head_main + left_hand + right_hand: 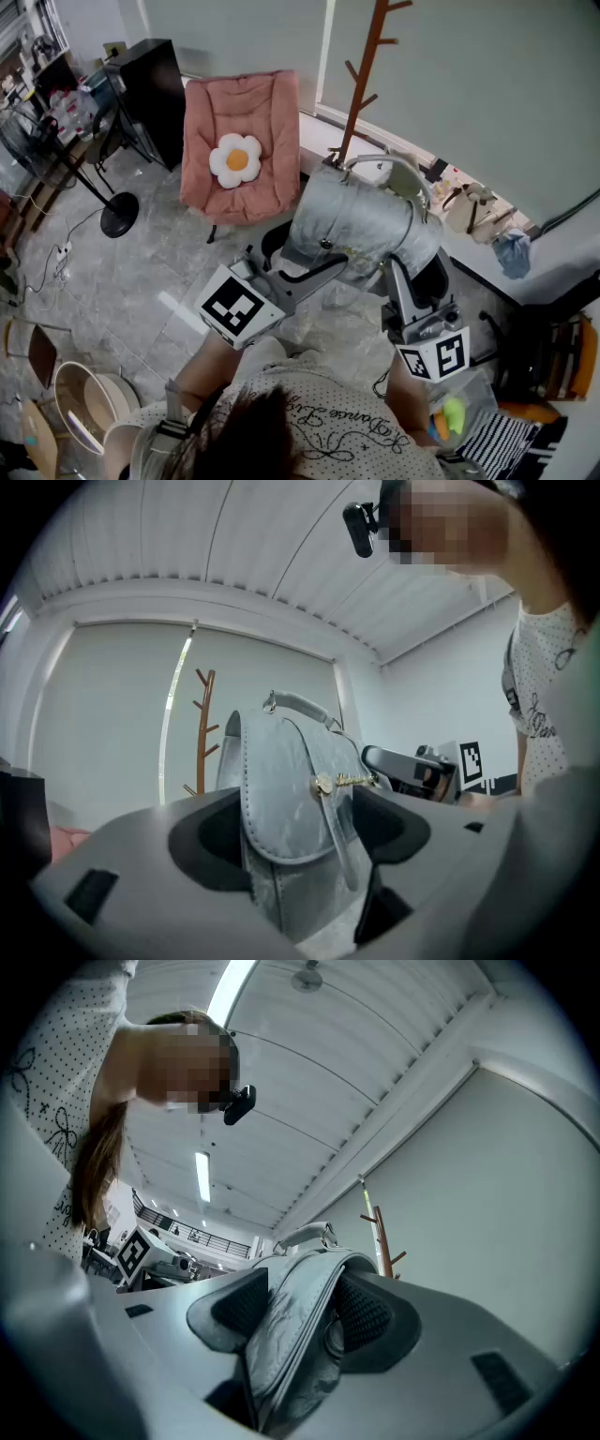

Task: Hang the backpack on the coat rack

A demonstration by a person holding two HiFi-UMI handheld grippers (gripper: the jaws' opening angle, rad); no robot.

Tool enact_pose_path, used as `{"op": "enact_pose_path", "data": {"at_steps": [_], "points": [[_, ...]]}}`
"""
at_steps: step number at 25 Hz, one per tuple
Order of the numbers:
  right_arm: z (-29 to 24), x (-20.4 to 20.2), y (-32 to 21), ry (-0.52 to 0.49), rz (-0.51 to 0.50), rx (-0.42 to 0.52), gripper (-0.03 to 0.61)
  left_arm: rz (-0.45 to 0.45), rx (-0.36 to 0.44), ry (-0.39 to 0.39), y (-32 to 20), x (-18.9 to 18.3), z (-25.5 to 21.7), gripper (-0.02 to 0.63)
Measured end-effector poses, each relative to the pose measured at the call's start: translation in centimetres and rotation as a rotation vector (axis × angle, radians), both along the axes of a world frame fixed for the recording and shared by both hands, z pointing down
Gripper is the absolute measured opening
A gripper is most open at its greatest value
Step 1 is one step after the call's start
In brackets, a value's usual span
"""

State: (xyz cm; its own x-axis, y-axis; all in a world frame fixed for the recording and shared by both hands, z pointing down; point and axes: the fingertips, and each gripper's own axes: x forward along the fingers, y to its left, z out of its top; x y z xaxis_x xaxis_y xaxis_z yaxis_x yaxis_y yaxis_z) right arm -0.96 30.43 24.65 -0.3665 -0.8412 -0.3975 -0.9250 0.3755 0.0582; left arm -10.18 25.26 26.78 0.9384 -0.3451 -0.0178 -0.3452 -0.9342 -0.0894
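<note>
Two tools of mine carry the grey backpack in the air at mid-frame. At its 10 o'clock sits a pink chair. My left tool clamps the backpack's body from 8 o'clock, jaws spread wide around it. The coat rack rises at 12 o'clock, backpack not yet hung. My right tool pinches the backpack's side from 5 o'clock.

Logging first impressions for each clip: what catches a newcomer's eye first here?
A silver backpack is held up mid-frame in the head view, clamped between the left gripper and the right gripper. Beyond it stands the brown coat rack, with a pink chair to its left.
</note>
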Motion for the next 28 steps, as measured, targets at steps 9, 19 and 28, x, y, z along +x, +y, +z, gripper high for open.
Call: {"op": "enact_pose_path", "data": {"at_steps": [9, 19, 28], "points": [[-0.4, -5.5, -3.5, -0.019, 0.050, 0.023, 0.239, 0.052, 0.036, 0.013, -3.9, -5.2, -0.6, 0.328], [0.1, -10.0, -6.0, -0.020, 0.113, 0.004, 0.239, 0.114, 0.020, 0.025, -7.0, -9.3, 0.1, 0.328], [0.2, -7.9, -9.4, -0.007, 0.113, -0.021, 0.239, 0.105, -0.016, 0.040, -10.2, -7.2, 0.4, 0.327]]}}
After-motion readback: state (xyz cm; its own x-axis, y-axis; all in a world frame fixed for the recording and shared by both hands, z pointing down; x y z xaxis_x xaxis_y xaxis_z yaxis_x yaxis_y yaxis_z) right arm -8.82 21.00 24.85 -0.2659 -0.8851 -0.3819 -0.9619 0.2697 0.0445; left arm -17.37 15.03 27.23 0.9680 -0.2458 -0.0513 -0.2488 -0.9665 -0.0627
